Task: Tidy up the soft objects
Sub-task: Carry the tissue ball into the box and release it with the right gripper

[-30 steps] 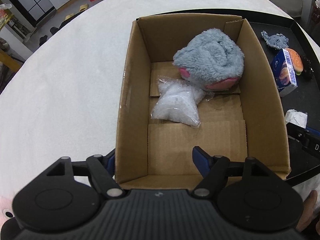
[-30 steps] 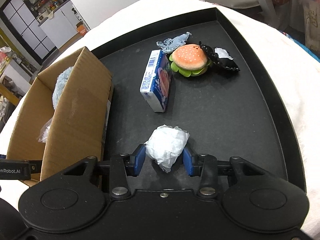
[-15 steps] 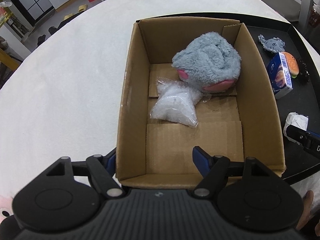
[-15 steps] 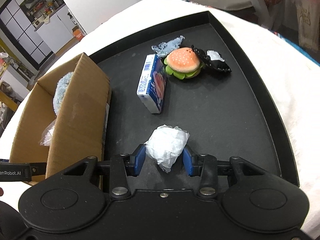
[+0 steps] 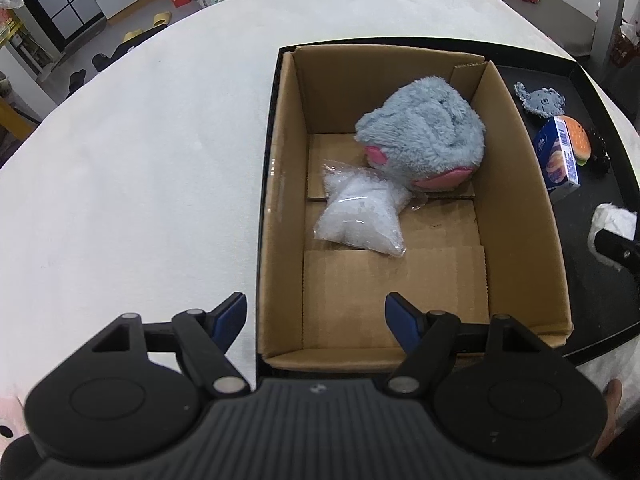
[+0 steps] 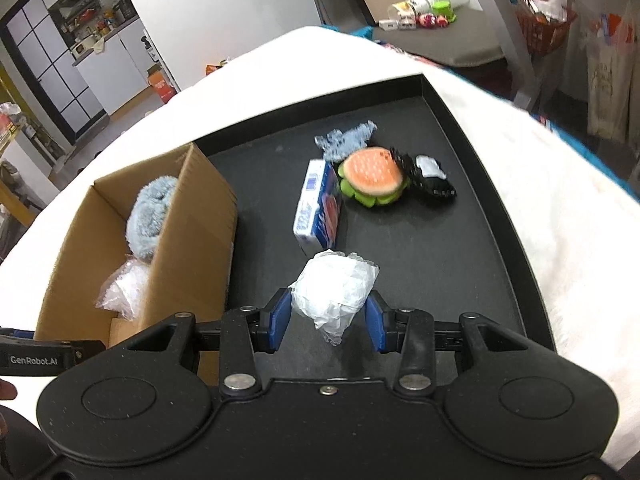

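Crumpled white plastic wad (image 6: pixel 335 286), gripper (image 6: pixel 327 320) pinched

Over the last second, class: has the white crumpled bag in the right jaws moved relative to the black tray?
Yes. The white crumpled bag has lifted off the black tray, now overlapping the blue carton.

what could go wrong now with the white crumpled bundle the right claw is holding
1. The right claw pinches the white crumpled plastic bundle only at its sides, and a loose tail hangs below; it might slip out.
2. The brown cardboard box has a tall near wall; the hanging tail could catch it on the way in.
3. The open left claw straddles the box's corner and could nudge it.
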A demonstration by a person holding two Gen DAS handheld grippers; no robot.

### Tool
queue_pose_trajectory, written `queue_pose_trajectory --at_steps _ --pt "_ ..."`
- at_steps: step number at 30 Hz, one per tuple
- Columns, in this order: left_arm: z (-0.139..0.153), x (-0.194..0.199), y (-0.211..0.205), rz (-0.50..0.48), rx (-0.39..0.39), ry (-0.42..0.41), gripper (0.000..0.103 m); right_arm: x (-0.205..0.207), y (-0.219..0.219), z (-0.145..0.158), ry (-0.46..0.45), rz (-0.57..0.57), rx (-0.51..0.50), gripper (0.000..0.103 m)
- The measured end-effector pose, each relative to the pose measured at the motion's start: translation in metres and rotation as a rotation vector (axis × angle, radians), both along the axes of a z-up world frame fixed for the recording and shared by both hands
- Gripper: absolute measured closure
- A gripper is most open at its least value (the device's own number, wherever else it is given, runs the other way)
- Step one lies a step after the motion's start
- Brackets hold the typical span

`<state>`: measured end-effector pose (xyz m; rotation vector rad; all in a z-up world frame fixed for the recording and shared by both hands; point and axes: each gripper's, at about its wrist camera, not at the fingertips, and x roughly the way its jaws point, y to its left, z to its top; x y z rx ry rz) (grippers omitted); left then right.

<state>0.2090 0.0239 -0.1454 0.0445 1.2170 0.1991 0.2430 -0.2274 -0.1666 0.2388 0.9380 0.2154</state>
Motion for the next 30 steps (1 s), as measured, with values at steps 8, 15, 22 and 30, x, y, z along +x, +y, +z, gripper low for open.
queue_pose_trajectory --at_steps 8,15,22,30 --pt "0.003 -0.002 0.011 0.022 -0.027 -0.026 0.028 -0.001 0.016 0.024 -0.059 0.029 -0.034 0.063" --pt "0.007 -0.006 0.017 0.028 -0.040 -0.070 0.029 0.000 0.031 0.041 -0.107 0.060 -0.034 0.063" --pt "0.009 -0.008 0.022 0.038 -0.064 -0.096 0.032 -0.004 0.050 0.054 -0.153 0.103 -0.028 0.063" --pt "0.006 -0.011 0.033 0.054 -0.104 -0.117 0.051 -0.005 0.078 0.062 -0.178 0.161 -0.055 0.063"
